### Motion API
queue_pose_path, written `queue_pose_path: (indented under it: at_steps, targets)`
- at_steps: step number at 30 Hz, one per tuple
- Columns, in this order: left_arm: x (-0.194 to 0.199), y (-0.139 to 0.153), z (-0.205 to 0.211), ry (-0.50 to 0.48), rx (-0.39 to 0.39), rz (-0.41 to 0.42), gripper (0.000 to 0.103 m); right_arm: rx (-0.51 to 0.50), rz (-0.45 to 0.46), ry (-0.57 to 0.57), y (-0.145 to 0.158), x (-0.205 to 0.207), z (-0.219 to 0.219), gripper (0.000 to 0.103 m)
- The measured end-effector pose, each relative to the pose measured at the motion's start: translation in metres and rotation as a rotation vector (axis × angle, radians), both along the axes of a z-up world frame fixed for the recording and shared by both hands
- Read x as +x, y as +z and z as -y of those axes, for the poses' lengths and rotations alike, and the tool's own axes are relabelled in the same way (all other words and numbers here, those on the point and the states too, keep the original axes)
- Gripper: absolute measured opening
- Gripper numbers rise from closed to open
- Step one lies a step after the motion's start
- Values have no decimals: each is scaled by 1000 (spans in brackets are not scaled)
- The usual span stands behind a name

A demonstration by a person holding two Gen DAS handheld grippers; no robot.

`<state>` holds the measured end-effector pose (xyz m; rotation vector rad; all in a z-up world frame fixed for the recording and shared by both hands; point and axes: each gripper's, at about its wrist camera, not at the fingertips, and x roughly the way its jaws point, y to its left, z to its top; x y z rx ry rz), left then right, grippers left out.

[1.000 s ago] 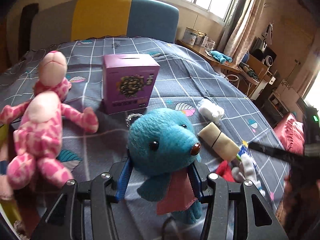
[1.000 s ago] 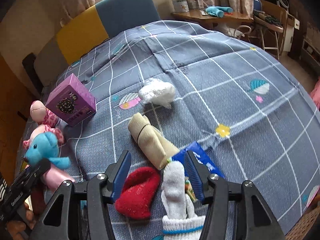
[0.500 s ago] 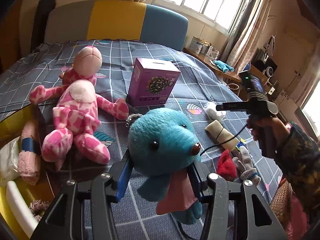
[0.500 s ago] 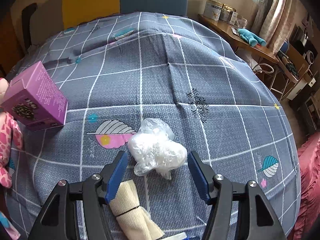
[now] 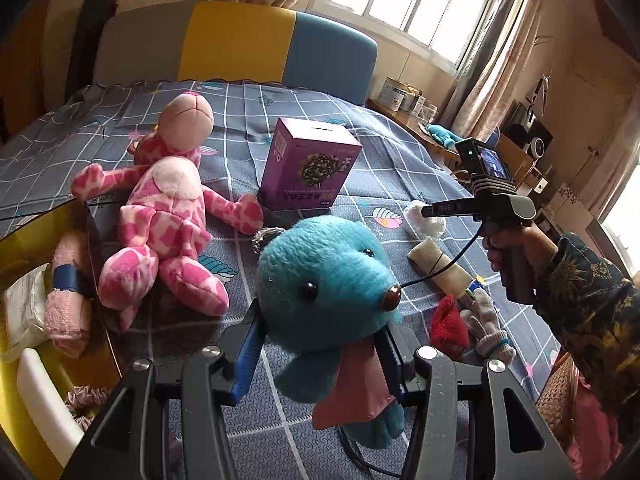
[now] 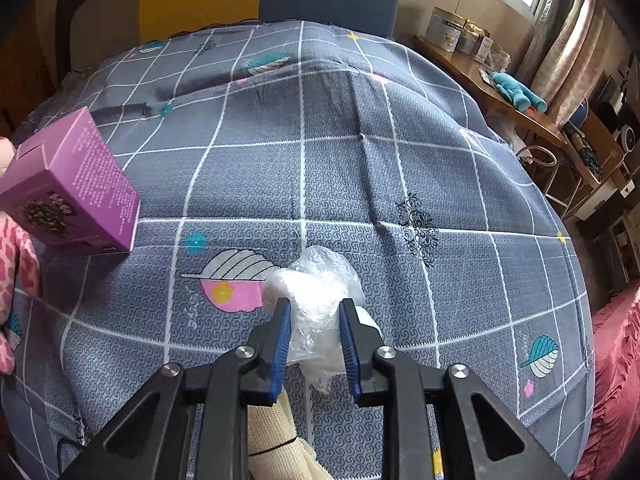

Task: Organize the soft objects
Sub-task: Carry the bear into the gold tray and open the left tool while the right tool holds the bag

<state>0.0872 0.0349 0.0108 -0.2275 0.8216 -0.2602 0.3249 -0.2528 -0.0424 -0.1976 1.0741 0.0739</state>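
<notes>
My left gripper (image 5: pixel 320 344) is shut on a blue plush toy (image 5: pixel 324 276) with a pink scarf, held above the grey checked cloth (image 5: pixel 248 120). My right gripper (image 6: pixel 314 320) points down at a white bundle in clear plastic (image 6: pixel 320 296). Its jaws are closing, and the blue pads squeeze the wrap from both sides. In the left wrist view that gripper (image 5: pixel 428 211) is held by a hand in a patterned sleeve (image 5: pixel 584 304), right over the bundle (image 5: pixel 430 227). A pink spotted plush (image 5: pixel 160 216) lies on its back at the left.
A purple box (image 5: pixel 308 168) stands mid-cloth. A beige rolled cloth (image 5: pixel 436 266), a red item (image 5: pixel 448 324) and a white glove (image 5: pixel 486 324) lie near the right edge. A yellow bin (image 5: pixel 24 236) at left holds a pink towel roll (image 5: pixel 66 292). A side table (image 6: pixel 516 104) stands far right.
The right gripper moved from above the red item and glove to the white bundle and closed on it. The left gripper carried the blue plush leftward, bringing the yellow bin into view.
</notes>
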Motion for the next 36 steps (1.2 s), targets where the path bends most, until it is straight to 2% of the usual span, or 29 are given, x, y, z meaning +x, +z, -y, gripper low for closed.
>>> queue_pose_path:
  at_steps: [6, 11, 16, 21, 23, 25, 30, 36]
  targets:
    - [-9, 8, -4, 2, -8, 24, 53, 73, 62, 77, 41, -32, -18, 18]
    - [-18, 17, -12, 22, -10, 44, 53, 165, 21, 197, 54, -76, -53, 18]
    - [-35, 27, -21, 43, -2, 69, 53, 193, -60, 288, 32, -127, -92, 18]
    - [-55, 37, -36, 75, 9, 96, 53, 133, -109, 301, -7, -165, -113, 18]
    - [-64, 41, -44, 93, 14, 105, 53, 97, -106, 289, -22, -169, -115, 20]
    - [-73, 43, -53, 115, 30, 113, 53, 114, -81, 271, -23, -173, -112, 20]
    - [-91, 46, -72, 181, 80, 125, 53, 122, -84, 274, -30, -171, -107, 26]
    - [-107, 41, -90, 228, 94, 113, 53, 138, -73, 273, -33, -173, -104, 28]
